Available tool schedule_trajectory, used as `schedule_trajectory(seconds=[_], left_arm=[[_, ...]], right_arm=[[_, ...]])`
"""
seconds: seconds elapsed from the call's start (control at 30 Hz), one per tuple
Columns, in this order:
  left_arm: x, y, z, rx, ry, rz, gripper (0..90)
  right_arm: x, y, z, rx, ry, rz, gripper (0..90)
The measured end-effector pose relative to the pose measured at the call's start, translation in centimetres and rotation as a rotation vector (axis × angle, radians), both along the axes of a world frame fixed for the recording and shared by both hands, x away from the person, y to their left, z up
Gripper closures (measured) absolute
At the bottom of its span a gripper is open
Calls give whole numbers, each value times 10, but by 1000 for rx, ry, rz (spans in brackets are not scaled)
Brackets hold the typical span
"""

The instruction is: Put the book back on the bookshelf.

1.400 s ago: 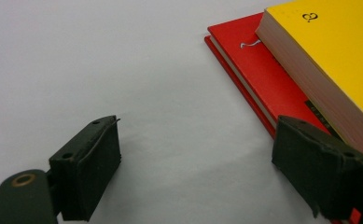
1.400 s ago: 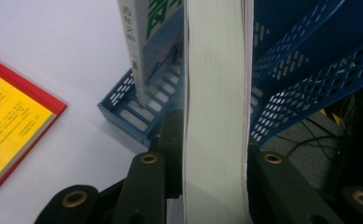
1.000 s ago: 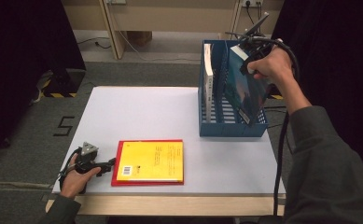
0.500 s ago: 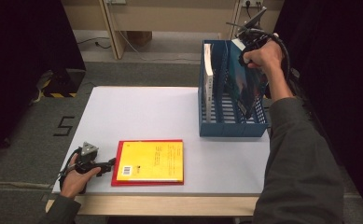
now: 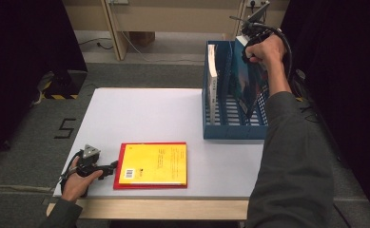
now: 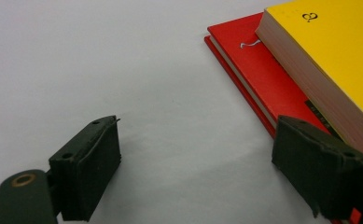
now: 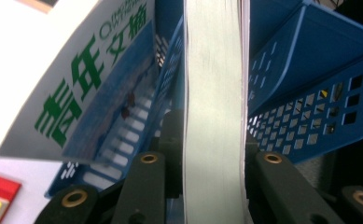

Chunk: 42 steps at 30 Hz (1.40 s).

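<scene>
A yellow book (image 5: 156, 163) lies on a slightly larger red book (image 5: 121, 166) near the table's front edge. My left gripper (image 5: 112, 166) rests on the table just left of them, open, with nothing between its fingers; in the left gripper view (image 6: 202, 140) one jaw sits beside the red book's (image 6: 254, 65) edge under the yellow book (image 6: 338, 56). My right gripper (image 5: 250, 42) is shut on the top of a dark blue-covered book (image 5: 243, 85) that stands tilted in the blue file rack (image 5: 230, 130). In the right gripper view (image 7: 212, 140) its jaws clamp the book's pale page edge (image 7: 212, 93).
A white book (image 5: 212, 71) with green characters (image 7: 76, 93) stands in the rack's left compartment. The rack's blue slotted walls (image 7: 310, 107) enclose the held book. The white table (image 5: 144, 114) lies bare between the rack and the stacked books. Floor and cables lie beyond the table.
My right hand has moved away from the person with the blue-covered book, which now stands more upright in the rack. The left hand and the stacked books have not moved.
</scene>
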<state>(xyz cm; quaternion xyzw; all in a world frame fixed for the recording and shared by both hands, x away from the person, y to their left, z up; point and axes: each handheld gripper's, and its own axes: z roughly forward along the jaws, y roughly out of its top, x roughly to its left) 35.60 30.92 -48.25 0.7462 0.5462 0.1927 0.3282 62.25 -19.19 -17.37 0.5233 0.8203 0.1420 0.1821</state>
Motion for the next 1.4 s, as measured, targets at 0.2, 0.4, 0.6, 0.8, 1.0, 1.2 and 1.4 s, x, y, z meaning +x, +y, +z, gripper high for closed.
schedule_trajectory(seconds=[0.2,0.4,0.6,0.8,1.0,1.2,1.4], left_arm=[[0,0,0,1,0,0,142],[0,0,0,1,0,0,142],[0,0,0,1,0,0,142],[0,0,0,1,1,-1,142],[0,0,0,1,1,-1,142],[0,0,0,0,0,-1,142],[0,0,0,0,0,-1,143]], right_arm=[[5,4,3,12,-6,-12,739],[11,5,-2,40,-7,-36,738],[18,4,-13,66,-10,-62,738],[25,1,-26,101,-13,-96,739],[32,0,-41,114,-15,-117,738],[38,2,-54,127,-8,-128,738],[42,2,-64,139,-8,-139,731]])
